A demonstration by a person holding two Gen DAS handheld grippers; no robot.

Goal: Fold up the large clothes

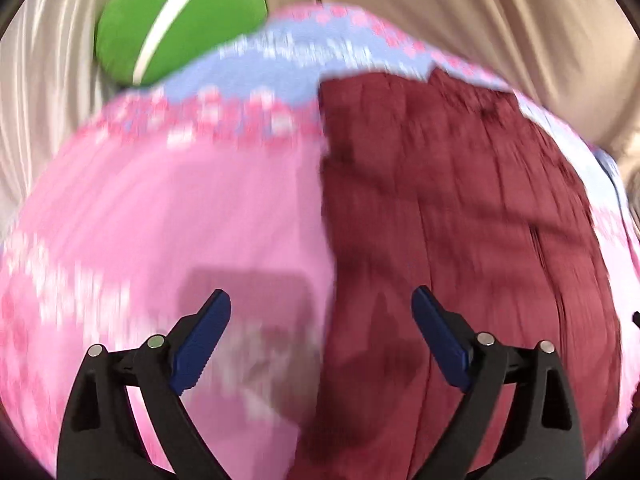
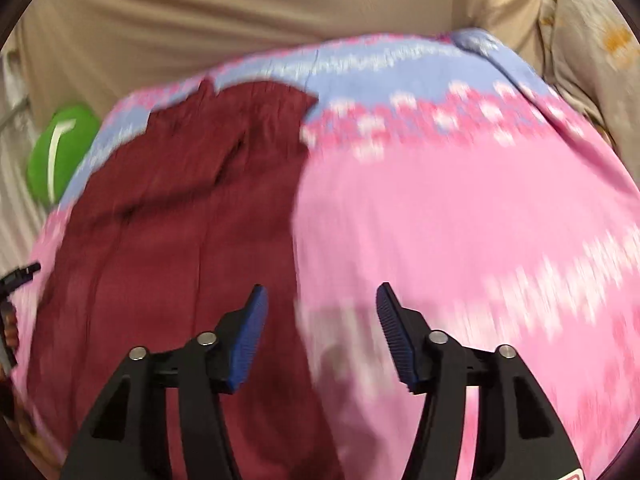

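Note:
A dark red garment lies spread flat on a pink and light blue patterned bedspread. In the left wrist view it fills the right half; in the right wrist view the garment fills the left half of the bedspread. My left gripper is open and empty above the garment's left edge. My right gripper is open and empty above the garment's right edge. Both views are motion-blurred.
A green round cushion with a white stripe lies at the bed's far left corner, also in the right wrist view. Beige curtain hangs behind the bed. A floral pillow sits at far right.

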